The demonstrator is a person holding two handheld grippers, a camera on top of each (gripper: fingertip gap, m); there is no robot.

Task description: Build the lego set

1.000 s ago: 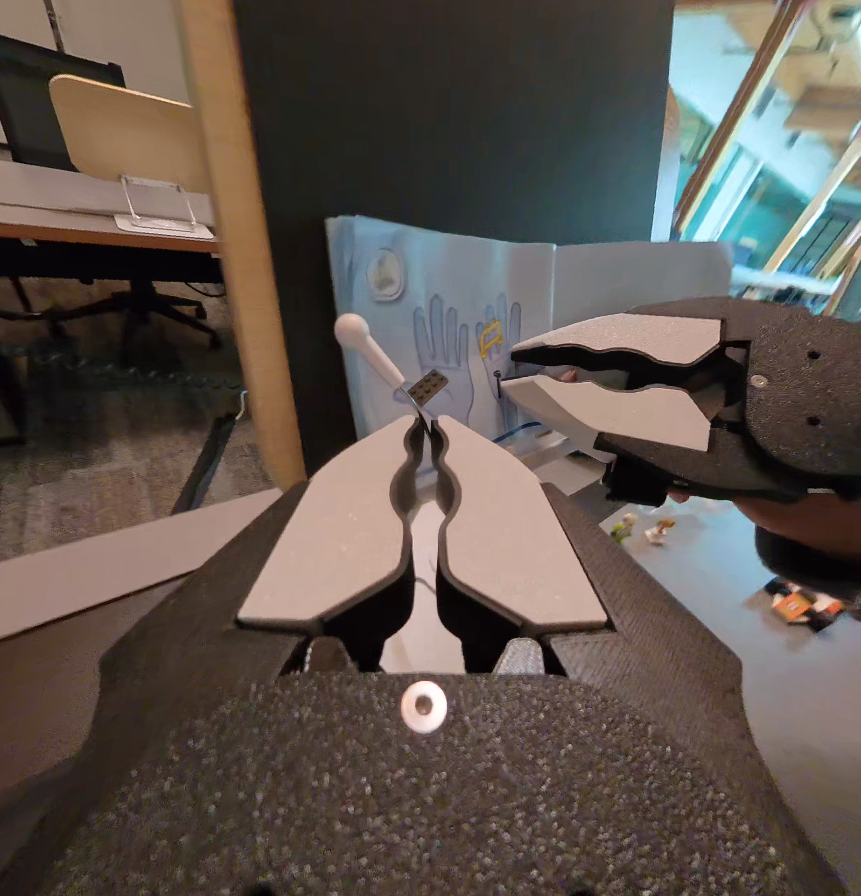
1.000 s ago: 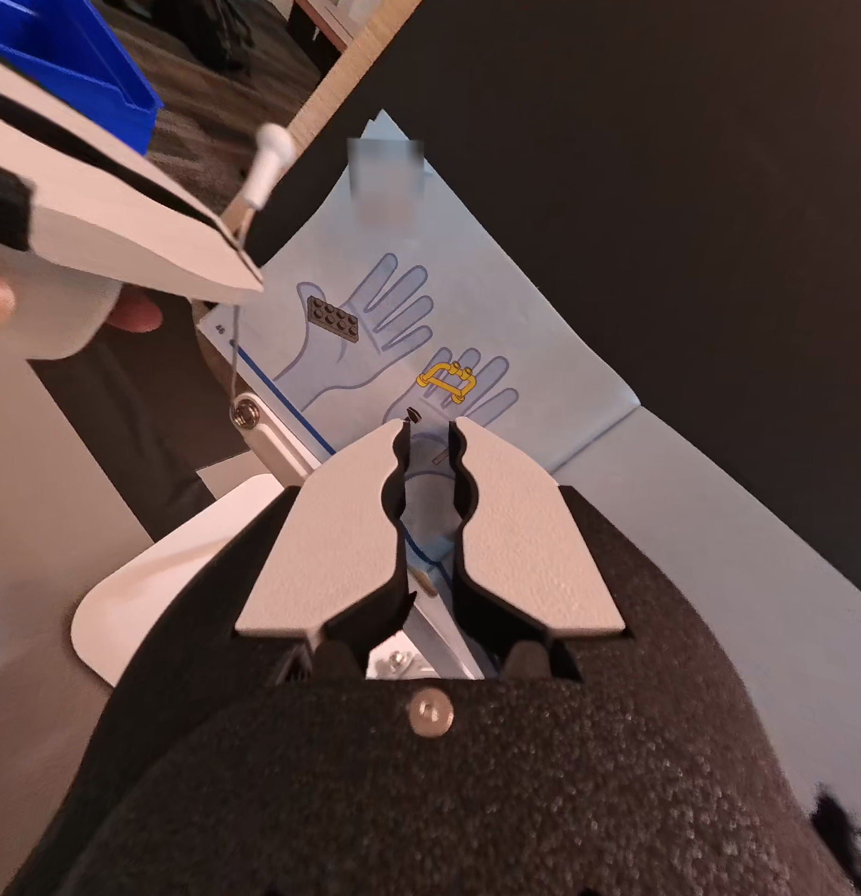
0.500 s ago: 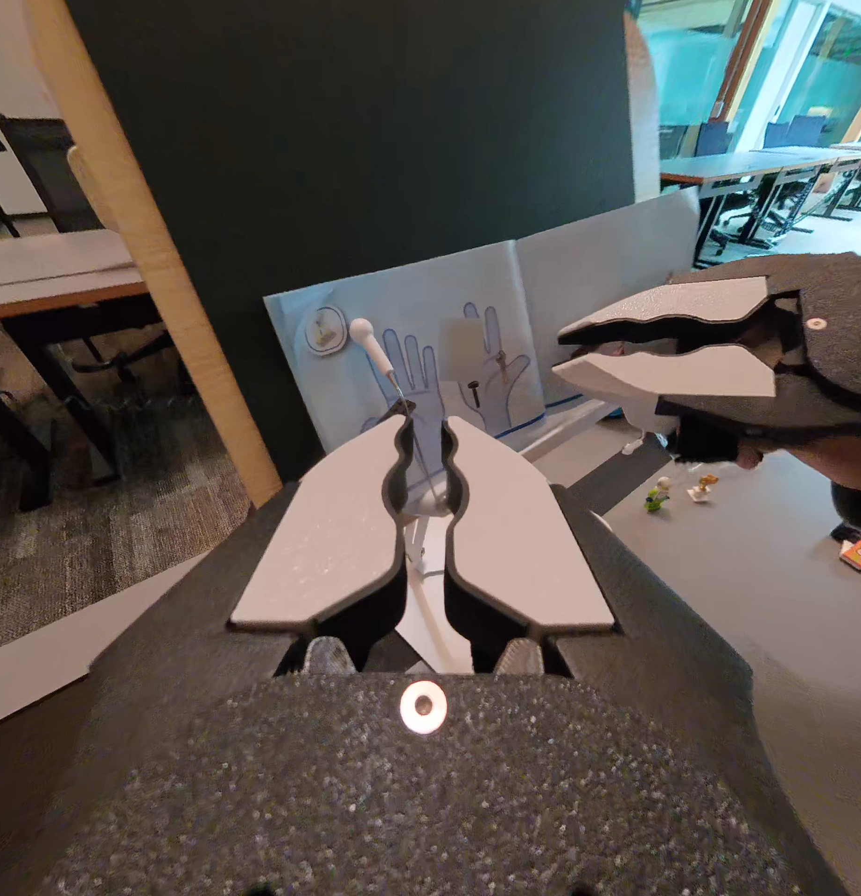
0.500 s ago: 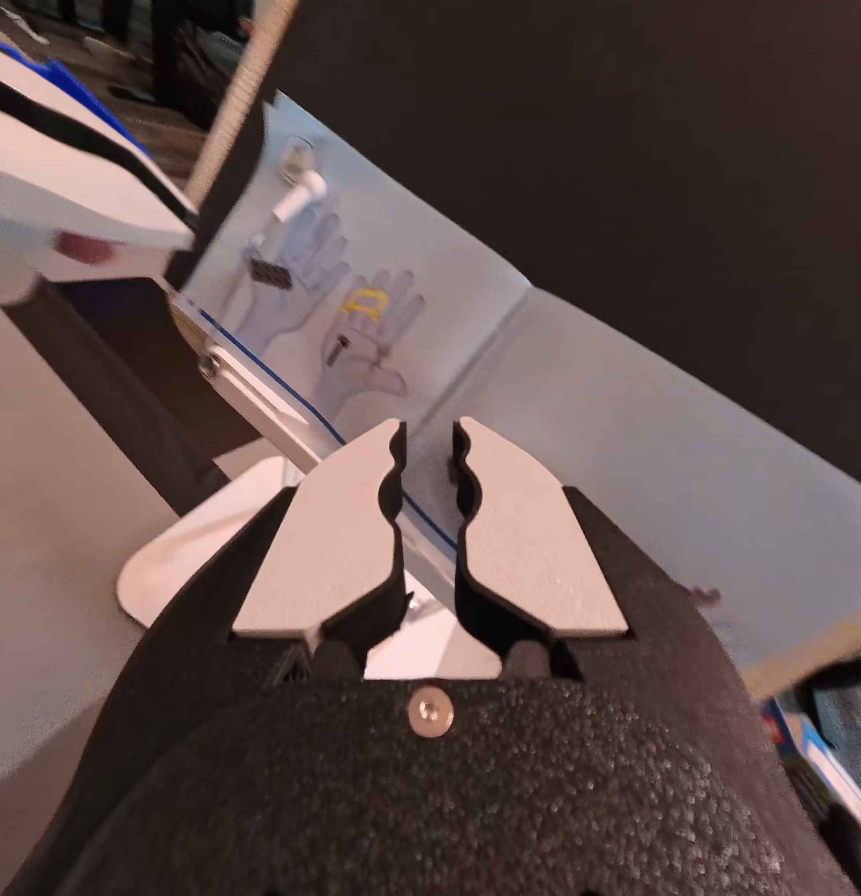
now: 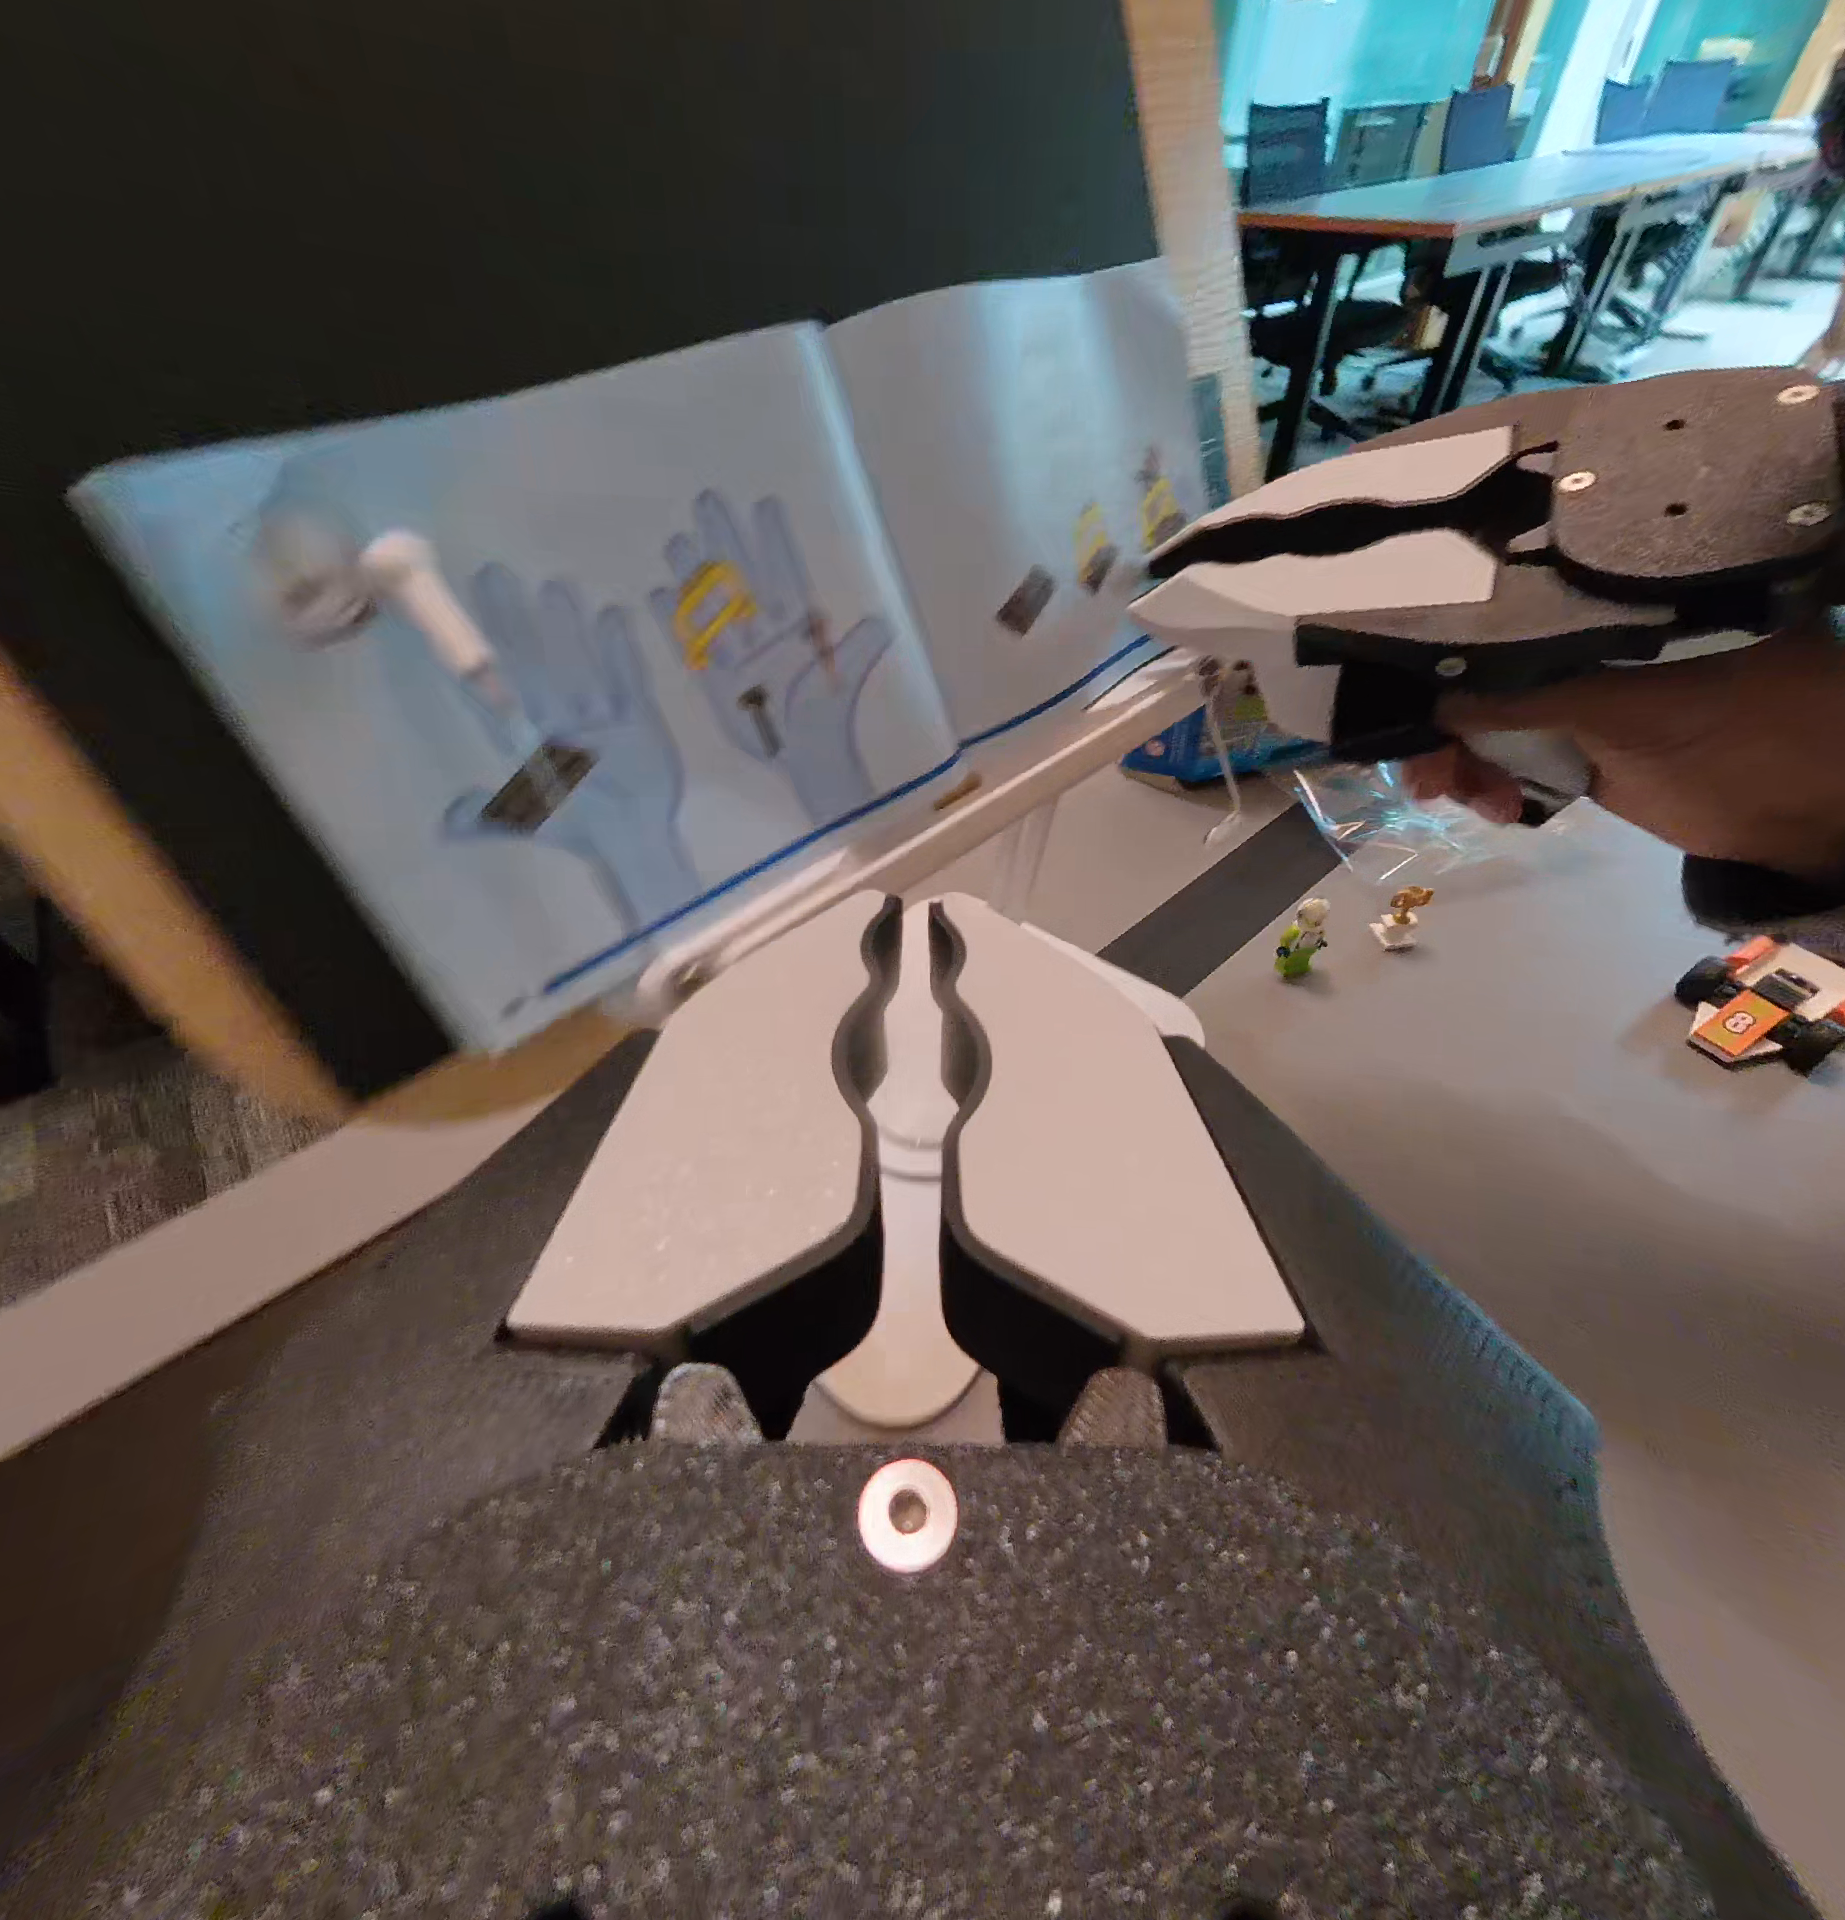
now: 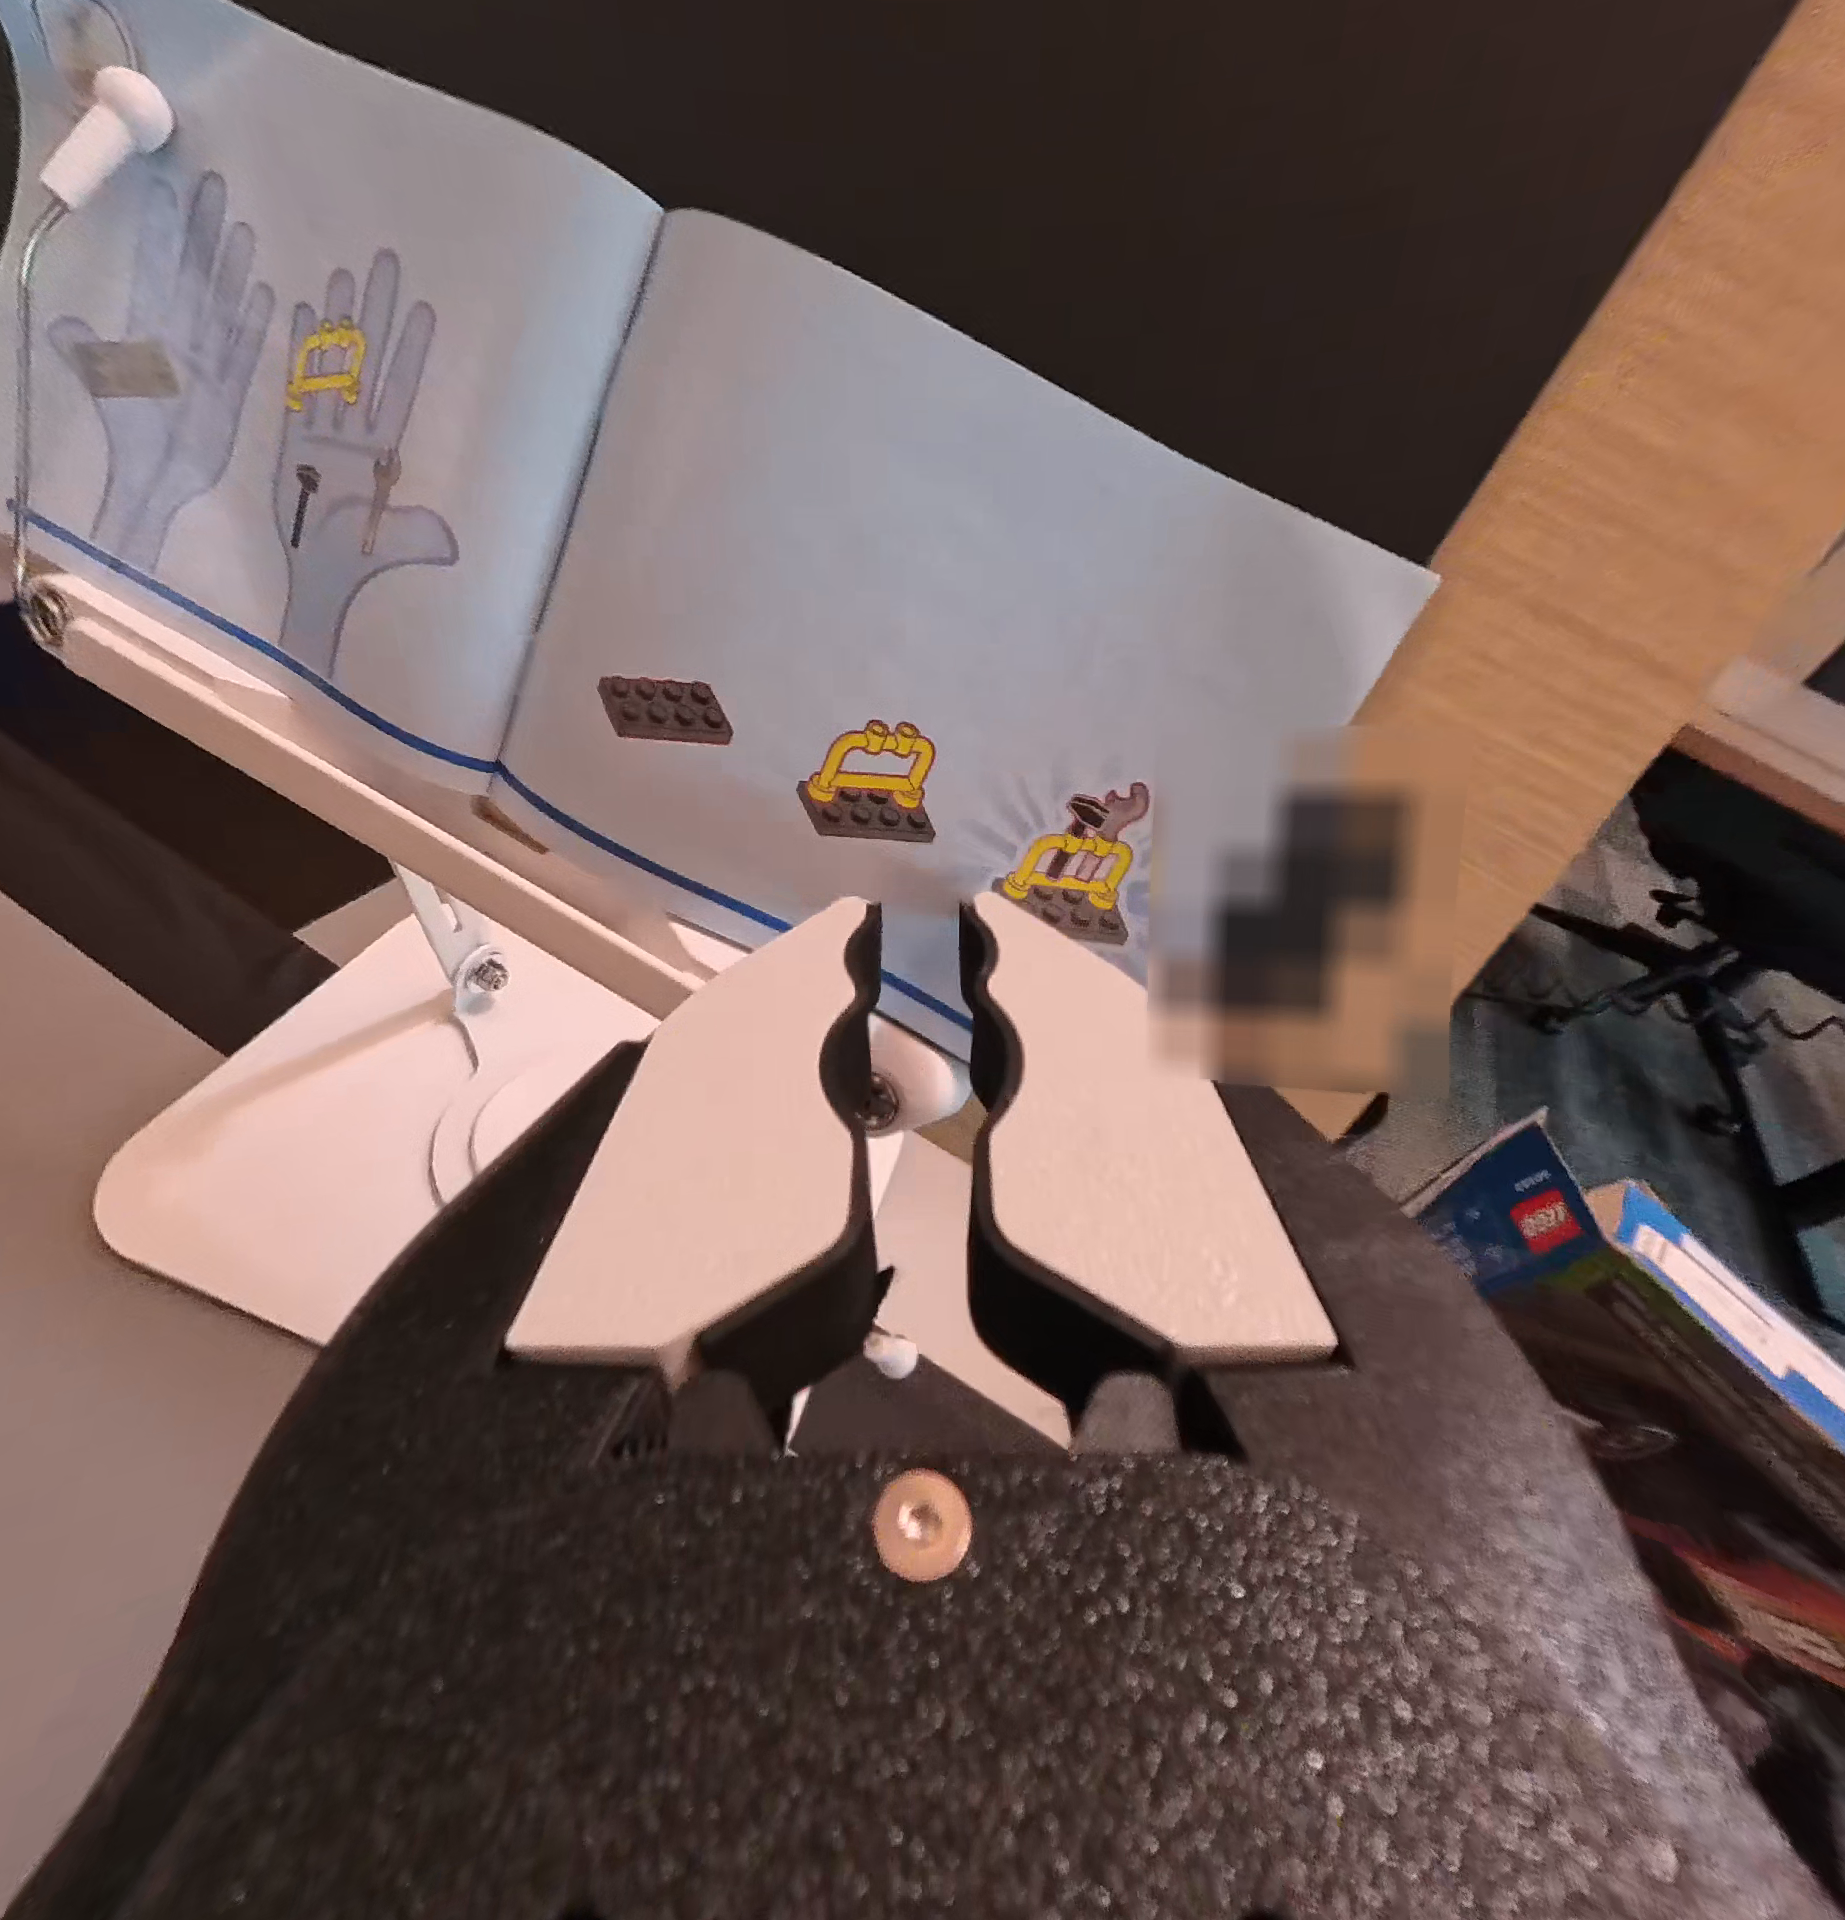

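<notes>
Right wrist view: instruction booklet lies open, long axis sideways, facing both grippers' empty, slightly parted jaws.

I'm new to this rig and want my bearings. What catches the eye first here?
The open instruction booklet dominates, propped on a white stand against a dark panel, with both grippers before it. The left gripper and right gripper each show a narrow gap and hold nothing. To the right on the grey table sit an orange lego race car and a small minifigure.
</notes>
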